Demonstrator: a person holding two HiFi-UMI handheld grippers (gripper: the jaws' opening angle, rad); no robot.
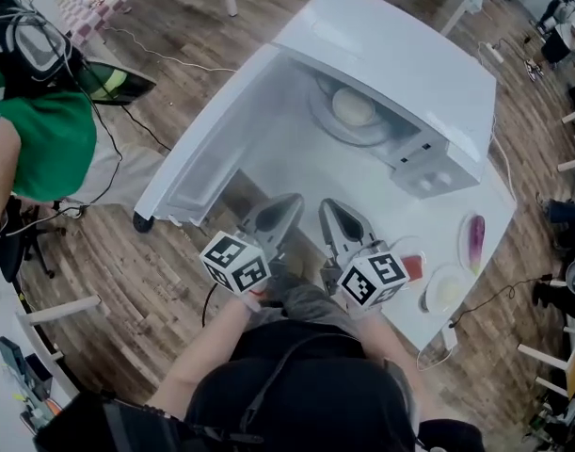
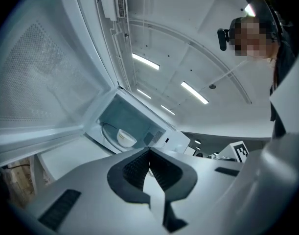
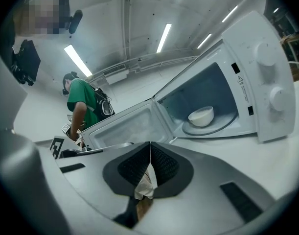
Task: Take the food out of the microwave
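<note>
Jaws on the left gripper (image 2: 149, 151) are pressed fully together with nothing between them, and the jaws on the right gripper (image 3: 149, 145) are closed and empty as well. Both grippers are held side by side over the near edge of the counter (image 1: 296, 172) and point toward the microwave (image 1: 391, 55), well short of its opening.

The microwave stands toward the far side of the counter. Its door (image 1: 212, 149) is swung wide open to the left, out past the counter's left edge. Inside, a white bowl (image 1: 353, 108) sits upright on the turntable (image 3: 222, 124), near its middle. What the bowl contains cannot be made out.

Along the counter's right edge, near the near-right corner, lie a small plate carrying a purple vegetable (image 1: 476, 238), an empty-looking white plate (image 1: 447, 290) and a red item (image 1: 411, 266) just beside it. A person in a green shirt (image 1: 42, 135) stands on the floor off to the left, well apart from the counter.
</note>
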